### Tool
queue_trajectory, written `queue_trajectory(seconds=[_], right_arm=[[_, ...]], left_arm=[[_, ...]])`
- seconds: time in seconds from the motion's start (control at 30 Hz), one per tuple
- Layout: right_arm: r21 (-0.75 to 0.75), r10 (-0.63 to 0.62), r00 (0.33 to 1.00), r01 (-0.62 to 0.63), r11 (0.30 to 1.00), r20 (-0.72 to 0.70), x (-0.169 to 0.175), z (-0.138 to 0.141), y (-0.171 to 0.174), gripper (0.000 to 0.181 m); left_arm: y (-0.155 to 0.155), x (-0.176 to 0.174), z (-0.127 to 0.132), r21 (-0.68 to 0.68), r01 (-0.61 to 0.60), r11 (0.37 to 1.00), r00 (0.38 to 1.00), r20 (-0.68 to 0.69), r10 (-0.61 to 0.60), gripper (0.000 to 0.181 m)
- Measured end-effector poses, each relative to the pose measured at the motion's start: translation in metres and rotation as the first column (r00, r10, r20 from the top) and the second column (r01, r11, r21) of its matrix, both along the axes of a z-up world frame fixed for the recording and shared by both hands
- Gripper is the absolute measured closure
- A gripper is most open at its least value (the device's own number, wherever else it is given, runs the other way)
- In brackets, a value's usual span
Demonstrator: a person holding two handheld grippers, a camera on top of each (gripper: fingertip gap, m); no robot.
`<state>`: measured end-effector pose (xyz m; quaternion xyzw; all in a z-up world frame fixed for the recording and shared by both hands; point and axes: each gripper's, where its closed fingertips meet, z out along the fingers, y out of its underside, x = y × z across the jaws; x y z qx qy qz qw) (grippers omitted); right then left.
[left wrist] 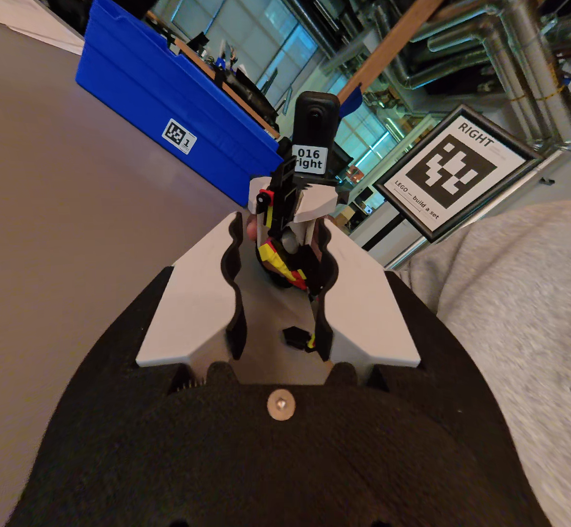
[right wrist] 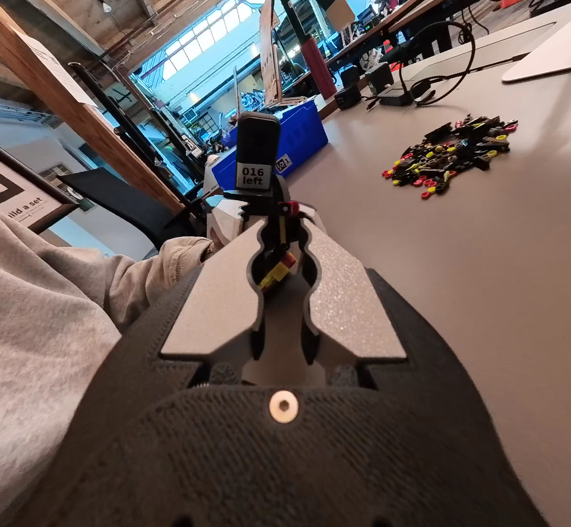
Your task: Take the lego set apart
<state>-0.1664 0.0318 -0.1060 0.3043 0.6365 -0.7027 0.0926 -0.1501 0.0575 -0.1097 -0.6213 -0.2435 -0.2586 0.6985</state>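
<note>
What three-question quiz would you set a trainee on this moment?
1. True or false: the pile of loose pieces lies inside the blue bin.
2. What grips the lego set? A: left gripper only. B: right gripper only. C: both grippers, from opposite ends.
3. Which three colours stand out in the pile?

Key: 1. False: it lies on the table, apart from the bin. 2. C. 3. Black, red, yellow.
</note>
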Motion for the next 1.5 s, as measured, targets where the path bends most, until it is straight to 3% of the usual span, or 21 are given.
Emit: queue_trajectory(seconds=[0.23,0.5,0.6,1.17,1.3,1.5], right_arm=[[-0.088,-0.014,0.999,0.017,0.996,0.033,-0.003,0.008,0.005,0.166],[-0.172,0.028,0.997,-0.015,0.985,0.073,0.001,0.015,0.003,0.166],[-0.226,0.046,0.993,-0.021,0.974,0.104,0.002,0.019,0.004,0.166],[-0.221,0.062,0.992,-0.036,0.975,0.114,0.005,0.017,0.001,0.164],[-0.252,0.010,0.995,0.016,0.968,0.100,-0.001,0.023,0.011,0.158],[-0.247,-0.080,0.995,0.090,0.965,0.051,-0.008,0.028,0.024,0.164]], left_arm=[[0.003,0.004,-0.001,0.012,0.039,0.999,0.998,0.043,-0.040,0.132],[0.004,0.008,0.002,0.038,0.060,0.997,0.997,0.056,-0.062,0.158],[0.002,0.009,0.006,0.065,0.070,0.995,0.995,0.060,-0.074,0.159],[-0.002,0.003,0.012,0.102,0.029,0.994,0.998,0.047,-0.034,0.166],[-0.003,0.002,0.012,0.107,0.026,0.994,0.998,0.047,-0.031,0.167],[-0.004,0.000,0.012,0.109,0.011,0.994,0.999,0.052,-0.017,0.167]])
